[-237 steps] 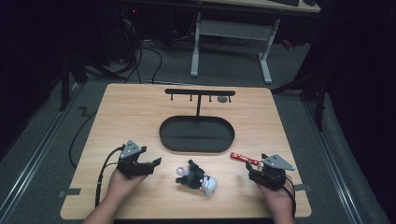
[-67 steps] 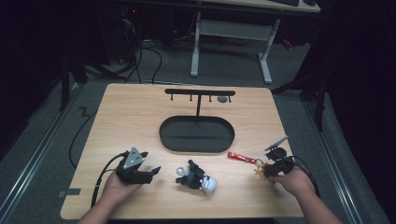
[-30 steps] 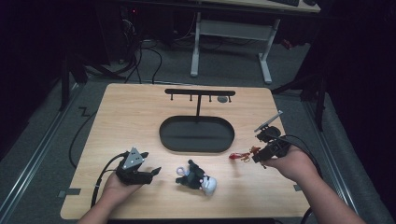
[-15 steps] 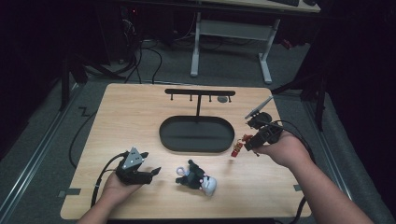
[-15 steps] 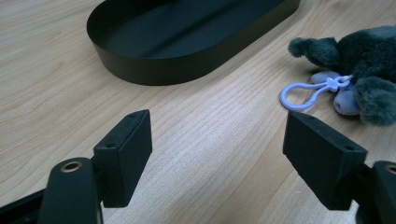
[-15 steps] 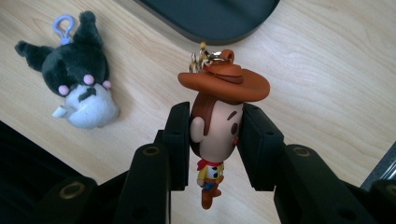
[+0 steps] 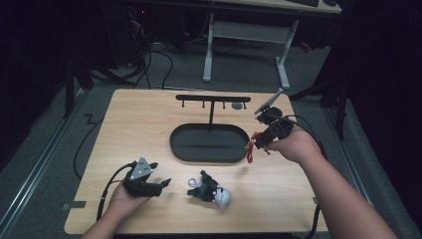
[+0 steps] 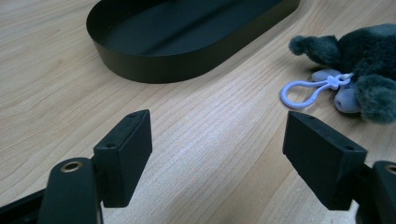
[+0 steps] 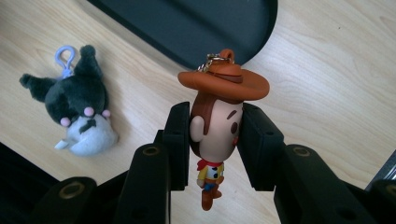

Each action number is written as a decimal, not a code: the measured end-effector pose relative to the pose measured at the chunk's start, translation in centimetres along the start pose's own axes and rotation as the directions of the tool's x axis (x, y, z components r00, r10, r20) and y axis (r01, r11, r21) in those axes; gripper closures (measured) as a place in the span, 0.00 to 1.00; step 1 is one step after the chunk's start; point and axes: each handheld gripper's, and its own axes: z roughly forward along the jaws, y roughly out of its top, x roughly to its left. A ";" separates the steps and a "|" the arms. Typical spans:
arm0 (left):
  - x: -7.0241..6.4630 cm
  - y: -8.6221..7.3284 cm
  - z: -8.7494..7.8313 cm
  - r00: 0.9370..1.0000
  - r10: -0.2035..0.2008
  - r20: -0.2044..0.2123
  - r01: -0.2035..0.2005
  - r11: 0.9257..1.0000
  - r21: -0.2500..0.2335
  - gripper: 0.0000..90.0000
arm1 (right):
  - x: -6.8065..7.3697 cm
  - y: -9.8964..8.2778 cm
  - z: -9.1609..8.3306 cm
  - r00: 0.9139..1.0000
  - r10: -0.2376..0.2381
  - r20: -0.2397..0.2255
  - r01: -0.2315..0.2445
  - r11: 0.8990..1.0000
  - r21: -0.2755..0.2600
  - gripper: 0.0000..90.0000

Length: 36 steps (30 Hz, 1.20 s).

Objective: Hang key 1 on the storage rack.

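Right gripper [image 9: 212, 140] clamped on the cowboy keychain [image 9: 217, 112] by its head, lifted off the table [image 7: 149, 124] near its right edge beside the black tray [image 7: 209, 143]; left gripper [image 8: 217, 154] gapes empty near the front-left corner; likely next: hooking its ring onto the rack [image 7: 214, 98].
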 end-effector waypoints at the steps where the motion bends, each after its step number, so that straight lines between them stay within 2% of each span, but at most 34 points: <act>1: 0.0 0.0 0.0 1.000 -0.001 0.000 0.001 1.000 0.000 0.27 | -0.1 0.2 0.0 1.000 -0.005 0.001 0.005 1.000 -0.003 0.73; 12: 0.1 0.0 0.1 1.000 0.001 0.001 -0.001 1.000 0.002 0.27 | -1.3 2.6 -0.3 1.000 0.027 0.014 -0.027 0.999 -0.030 0.74; 21: 0.1 0.0 0.1 1.000 0.002 0.003 -0.002 1.000 0.005 0.27 | -2.0 4.0 -0.6 0.999 0.031 0.030 -0.029 0.999 -0.037 0.74; 24: 0.1 0.0 0.2 1.000 0.003 0.003 -0.003 1.000 0.006 0.27 | -2.3 4.5 -0.7 0.999 0.036 0.022 -0.035 0.999 -0.041 0.74; 36: 0.2 -0.1 0.3 1.000 0.004 0.004 -0.004 1.000 0.012 0.27 | -2.4 6.1 -0.8 0.999 0.033 0.027 -0.032 0.998 -0.056 0.74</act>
